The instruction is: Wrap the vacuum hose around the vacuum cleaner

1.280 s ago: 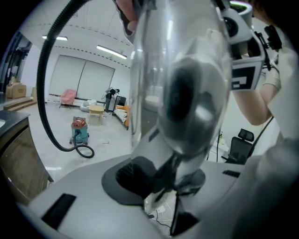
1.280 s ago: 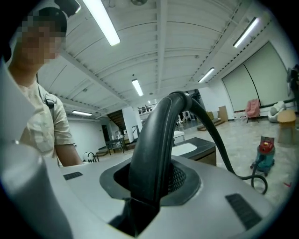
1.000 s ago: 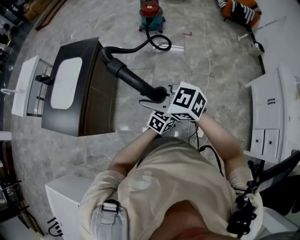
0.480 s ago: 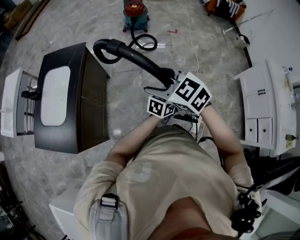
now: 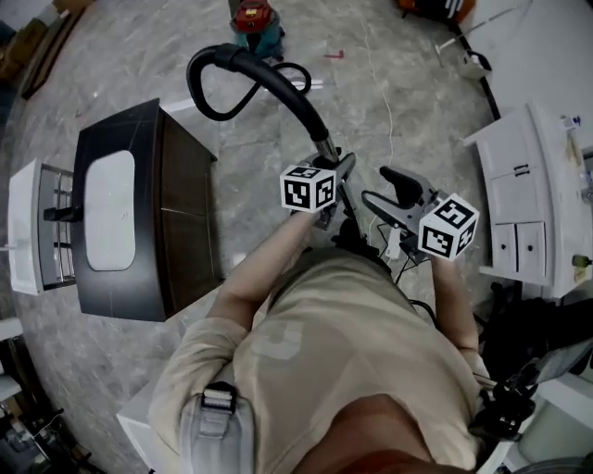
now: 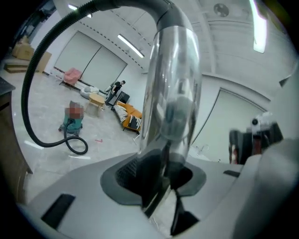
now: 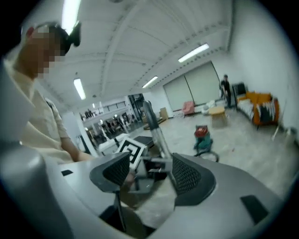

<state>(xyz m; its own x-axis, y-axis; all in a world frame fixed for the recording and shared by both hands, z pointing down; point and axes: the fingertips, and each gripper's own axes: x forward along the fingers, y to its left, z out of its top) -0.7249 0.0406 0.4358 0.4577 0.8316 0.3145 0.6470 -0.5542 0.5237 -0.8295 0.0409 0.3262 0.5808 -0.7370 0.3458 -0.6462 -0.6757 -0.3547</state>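
Grip on the metal tube (image 6: pixel 172 88) at the hose's end is supplied by the left tool (image 6: pixel 161 173), whose pads are pressed against the tube from both sides. The tube is held tilted up and away from the person.

The right tool (image 7: pixel 150 170) is spread wide, its jaws having just been opening. Nothing is caught between them; only the left tool's marker cube and the tube are seen beyond the gap. In the head view this right tool (image 5: pixel 391 190) is set off to the right of the tube, not touching it.

From the tube, the black vacuum hose (image 5: pixel 278 81) is carried up in a large loose loop through the air. It then drops to a small coil on the floor (image 5: pixel 389 93) just beside the vacuum cleaner (image 5: pixel 257 20). The red and teal cleaner stands well apart from the person, beyond the far corner of the dark cabinet (image 5: pixel 190 204).

No turn of hose is laid round the cleaner's body, so the wrapping is judged not yet begun. The tube must first be brought to the cleaner, and the whole winding is left to do.
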